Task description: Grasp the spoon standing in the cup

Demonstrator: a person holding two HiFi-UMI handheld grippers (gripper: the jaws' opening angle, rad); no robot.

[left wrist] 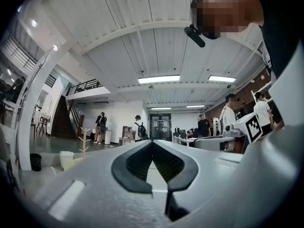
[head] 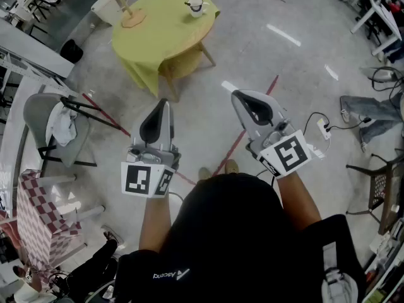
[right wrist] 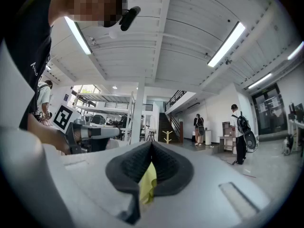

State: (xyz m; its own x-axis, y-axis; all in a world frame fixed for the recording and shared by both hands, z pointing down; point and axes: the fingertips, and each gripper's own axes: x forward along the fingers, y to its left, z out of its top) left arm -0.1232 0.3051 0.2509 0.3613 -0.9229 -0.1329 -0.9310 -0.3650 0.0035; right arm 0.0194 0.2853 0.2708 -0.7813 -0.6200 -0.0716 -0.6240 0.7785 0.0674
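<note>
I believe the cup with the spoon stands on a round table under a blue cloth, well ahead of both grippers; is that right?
Not quite: the head view shows the cloth is yellow-green, not blue. The rest holds: the cup with the spoon stands on the round table, well ahead of the left gripper and right gripper.

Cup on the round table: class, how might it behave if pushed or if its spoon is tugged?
The cup looks small, so a sideways tug on the spoon could probably tip it. It seems white ceramic: likely rigid, breakable. It stands near the table edge on a draped yellow cloth, which may bunch if pushed.
</note>
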